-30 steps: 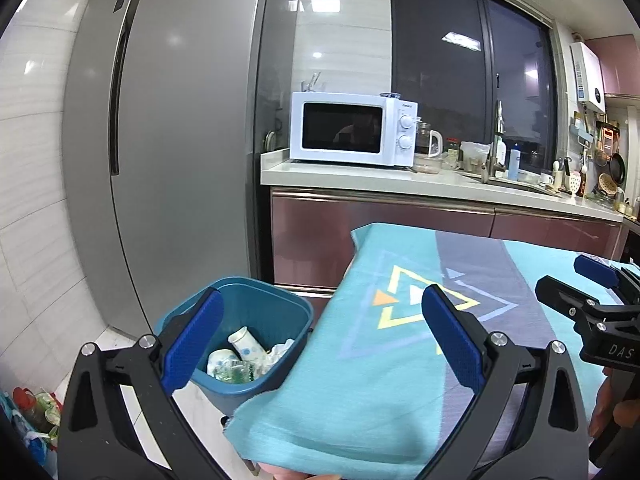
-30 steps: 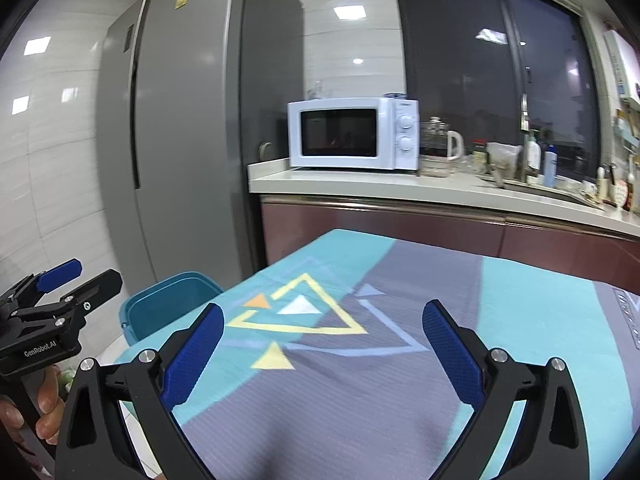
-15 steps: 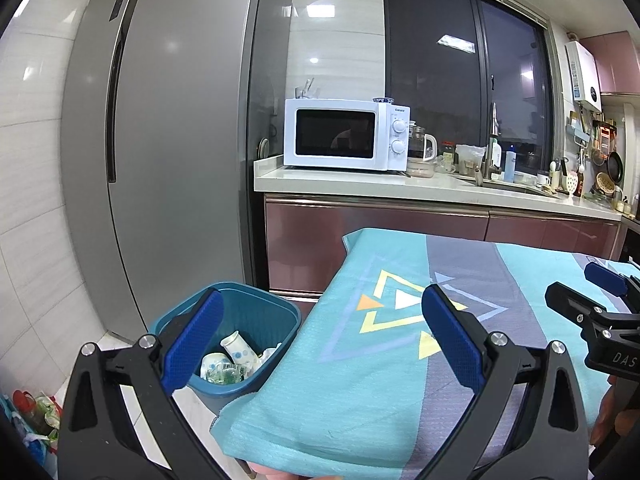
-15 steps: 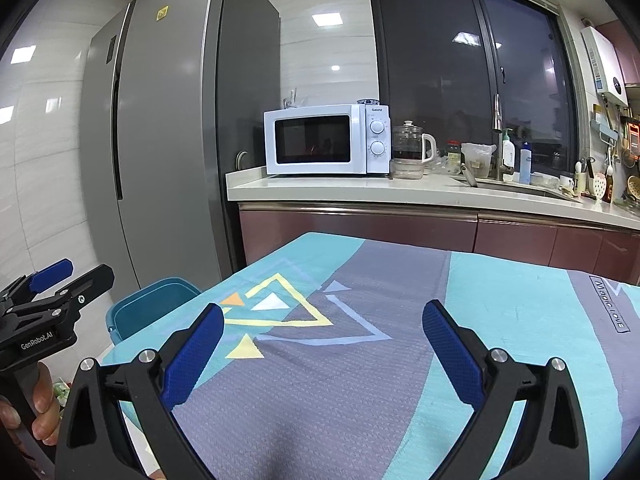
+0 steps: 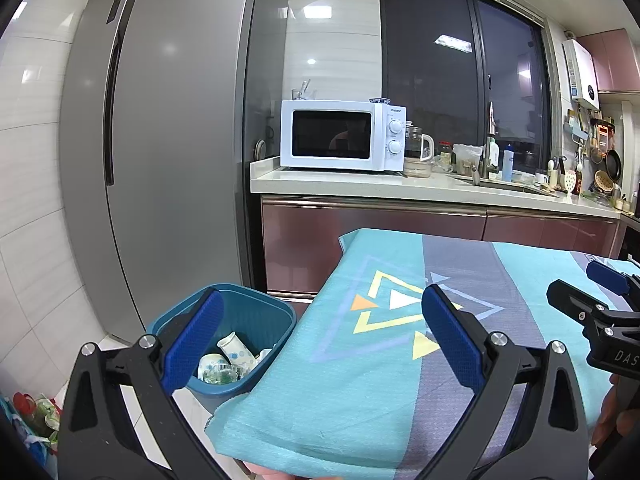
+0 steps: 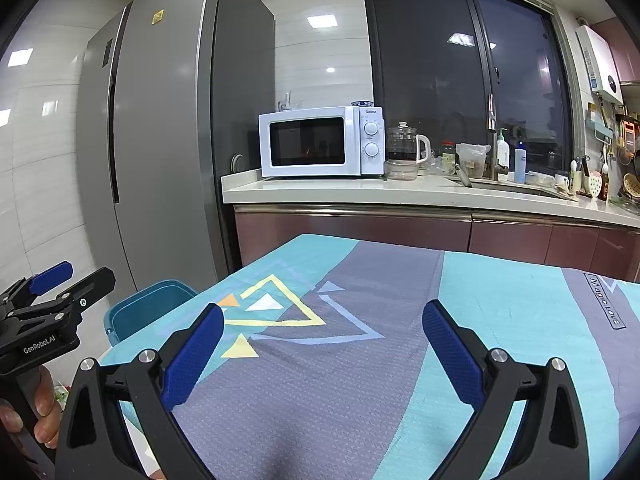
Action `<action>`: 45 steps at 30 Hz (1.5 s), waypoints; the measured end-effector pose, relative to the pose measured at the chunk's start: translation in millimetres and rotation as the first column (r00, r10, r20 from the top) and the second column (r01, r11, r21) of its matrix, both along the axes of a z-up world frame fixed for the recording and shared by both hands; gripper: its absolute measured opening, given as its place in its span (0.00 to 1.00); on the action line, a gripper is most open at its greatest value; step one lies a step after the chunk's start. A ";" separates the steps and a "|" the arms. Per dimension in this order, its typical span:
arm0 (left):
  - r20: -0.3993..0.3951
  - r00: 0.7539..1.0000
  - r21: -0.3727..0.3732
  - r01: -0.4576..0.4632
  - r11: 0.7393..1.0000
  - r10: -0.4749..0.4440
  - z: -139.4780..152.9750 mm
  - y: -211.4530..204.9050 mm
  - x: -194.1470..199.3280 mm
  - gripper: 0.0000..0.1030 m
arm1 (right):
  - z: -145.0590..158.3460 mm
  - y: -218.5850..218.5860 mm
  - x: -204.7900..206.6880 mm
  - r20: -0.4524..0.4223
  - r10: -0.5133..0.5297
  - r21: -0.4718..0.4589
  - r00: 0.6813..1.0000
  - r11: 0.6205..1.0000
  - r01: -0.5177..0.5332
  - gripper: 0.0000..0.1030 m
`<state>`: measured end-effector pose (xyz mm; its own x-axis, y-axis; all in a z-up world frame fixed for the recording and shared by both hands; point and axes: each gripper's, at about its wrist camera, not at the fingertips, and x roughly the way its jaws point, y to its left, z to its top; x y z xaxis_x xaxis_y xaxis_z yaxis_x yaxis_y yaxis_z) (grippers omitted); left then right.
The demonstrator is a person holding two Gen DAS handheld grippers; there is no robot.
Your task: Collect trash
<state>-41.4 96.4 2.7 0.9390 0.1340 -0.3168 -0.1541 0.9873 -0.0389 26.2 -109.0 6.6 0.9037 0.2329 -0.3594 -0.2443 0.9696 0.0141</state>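
Teal bin (image 5: 224, 340) with the trash sits low left of my left gripper (image 5: 320, 344), the nearer one; both it and my right gripper (image 6: 320, 352) are spread, empty.

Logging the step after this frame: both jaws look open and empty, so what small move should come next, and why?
Probably stop and end the episode. The blue bin already holds trash, the tablecloth shows nothing left to collect, and the left gripper and right gripper are both open and empty.
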 end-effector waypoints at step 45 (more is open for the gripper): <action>0.001 1.000 0.012 0.027 1.000 -0.027 -2.3 -7.2 15.1 0.95 | 1.7 -11.0 -0.2 -0.001 -0.020 0.010 1.000 1.000 0.020 0.93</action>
<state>-26.2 89.3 0.4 0.9427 0.1127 -0.3141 -0.1276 0.9915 -0.0271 26.0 -120.0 8.3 0.9079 0.2180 -0.3580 -0.2246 0.9742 0.0237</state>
